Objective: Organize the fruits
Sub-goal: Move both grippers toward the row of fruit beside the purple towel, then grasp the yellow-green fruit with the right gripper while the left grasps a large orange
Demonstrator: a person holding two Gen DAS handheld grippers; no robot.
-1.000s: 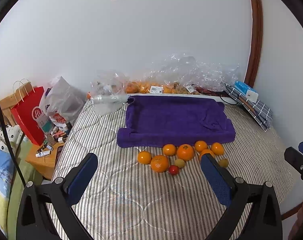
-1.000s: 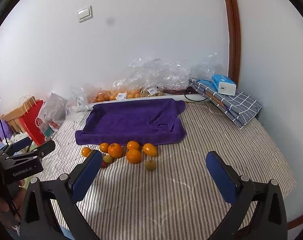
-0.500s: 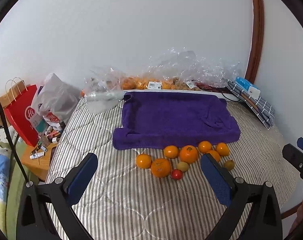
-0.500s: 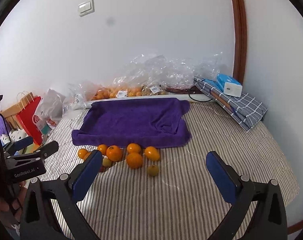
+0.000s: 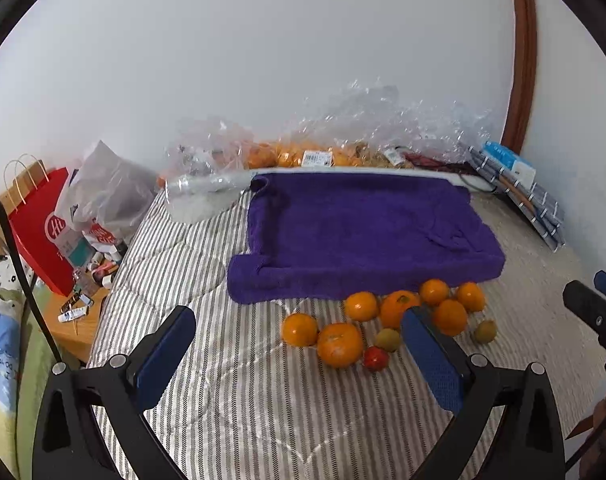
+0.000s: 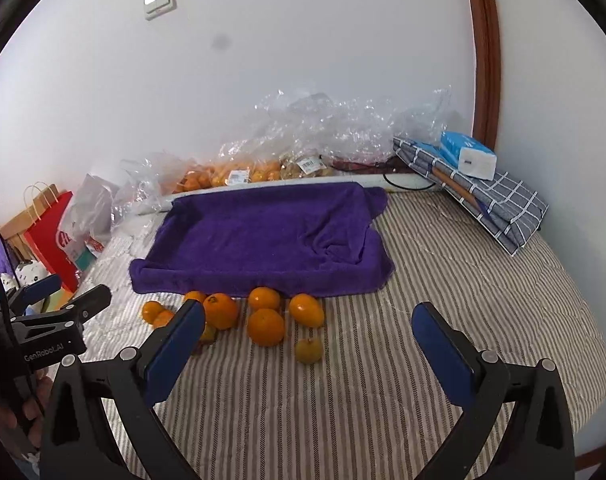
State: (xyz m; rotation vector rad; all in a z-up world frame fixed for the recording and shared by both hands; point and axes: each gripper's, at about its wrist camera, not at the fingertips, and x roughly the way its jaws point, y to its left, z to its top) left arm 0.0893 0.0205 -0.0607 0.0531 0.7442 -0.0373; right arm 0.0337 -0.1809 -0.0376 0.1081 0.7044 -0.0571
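Several oranges point(image 5: 340, 344) lie in a cluster on the striped bed, with a small red fruit point(image 5: 375, 358) and two small yellow-green fruits point(image 5: 388, 339). The cluster also shows in the right wrist view point(image 6: 265, 326). Just behind it lies a purple towel point(image 5: 363, 228), also in the right wrist view point(image 6: 263, 240), with nothing on it. My left gripper point(image 5: 299, 336) is open and empty, above the bed just short of the fruit. My right gripper point(image 6: 309, 338) is open and empty, a little in front of the fruit.
Clear plastic bags with more oranges point(image 5: 287, 156) line the wall. A checked folded cloth with a blue box point(image 6: 469, 156) lies at the back right. A red paper bag point(image 5: 43, 232) and a cluttered side table point(image 5: 79, 304) stand left of the bed.
Both grippers have moved forward and lower toward the fruit cluster, which now looks larger and nearer. Both stay open. No fruit has moved.
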